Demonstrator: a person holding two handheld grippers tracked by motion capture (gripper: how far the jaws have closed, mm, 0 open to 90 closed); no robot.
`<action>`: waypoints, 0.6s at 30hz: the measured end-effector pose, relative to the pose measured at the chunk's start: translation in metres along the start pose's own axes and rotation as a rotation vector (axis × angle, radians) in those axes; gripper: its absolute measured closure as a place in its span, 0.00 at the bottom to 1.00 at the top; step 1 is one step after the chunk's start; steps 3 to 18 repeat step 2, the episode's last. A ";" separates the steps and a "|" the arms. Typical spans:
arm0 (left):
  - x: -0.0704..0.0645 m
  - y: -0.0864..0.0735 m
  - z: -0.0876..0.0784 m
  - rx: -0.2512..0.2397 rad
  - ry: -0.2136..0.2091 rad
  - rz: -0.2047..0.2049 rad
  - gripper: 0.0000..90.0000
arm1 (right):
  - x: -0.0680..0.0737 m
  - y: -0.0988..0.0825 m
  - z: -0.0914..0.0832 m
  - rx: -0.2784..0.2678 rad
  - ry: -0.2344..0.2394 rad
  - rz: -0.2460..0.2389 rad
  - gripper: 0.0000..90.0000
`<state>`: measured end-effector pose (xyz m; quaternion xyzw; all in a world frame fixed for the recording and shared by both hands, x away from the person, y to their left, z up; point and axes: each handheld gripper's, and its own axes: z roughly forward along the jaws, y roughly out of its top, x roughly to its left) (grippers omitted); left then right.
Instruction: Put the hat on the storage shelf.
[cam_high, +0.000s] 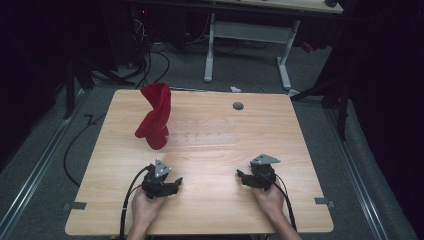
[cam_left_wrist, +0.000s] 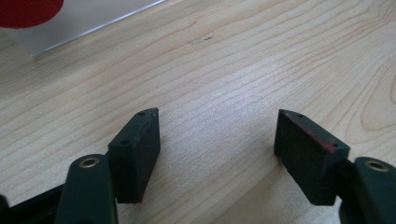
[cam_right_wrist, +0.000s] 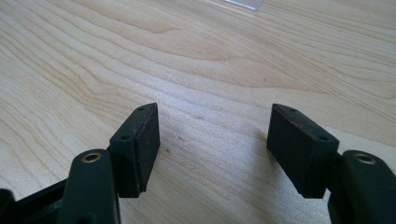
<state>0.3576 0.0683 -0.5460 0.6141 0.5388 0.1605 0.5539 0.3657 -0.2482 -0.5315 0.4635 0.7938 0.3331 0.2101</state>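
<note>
Jaws of left gripper (cam_high: 176, 183) and right gripper (cam_high: 241, 175) stood released, empty; approach red cloth (cam_high: 155, 116), upper left, squarely.

Both hands are gripping black two-jaw tongs, the left gripper (cam_high: 172, 184) and right gripper (cam_high: 243, 176) each wearing a grey three-cornered plate on top, trailing a black cable behind, and showing brass-ringed pivots below flat, screw-holed, red-edged pads (cam_left_wrist: 308, 151).

Your wooden table (cam_high: 210, 165) carries a red cloth (cam_high: 155, 117) standing on a clear sheet (cam_high: 200, 132); right of the cloth, a grey round cap (cam_high: 238, 106)
</note>
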 end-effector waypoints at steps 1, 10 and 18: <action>0.000 0.000 0.000 0.002 0.000 0.000 0.33 | 0.000 0.000 0.000 0.000 0.000 0.000 0.39; 0.000 0.000 0.000 0.003 0.000 0.000 0.33 | 0.000 0.000 0.000 0.000 0.000 0.000 0.39; 0.000 0.000 0.000 0.003 0.000 0.000 0.33 | 0.000 0.000 0.000 0.000 0.000 0.000 0.39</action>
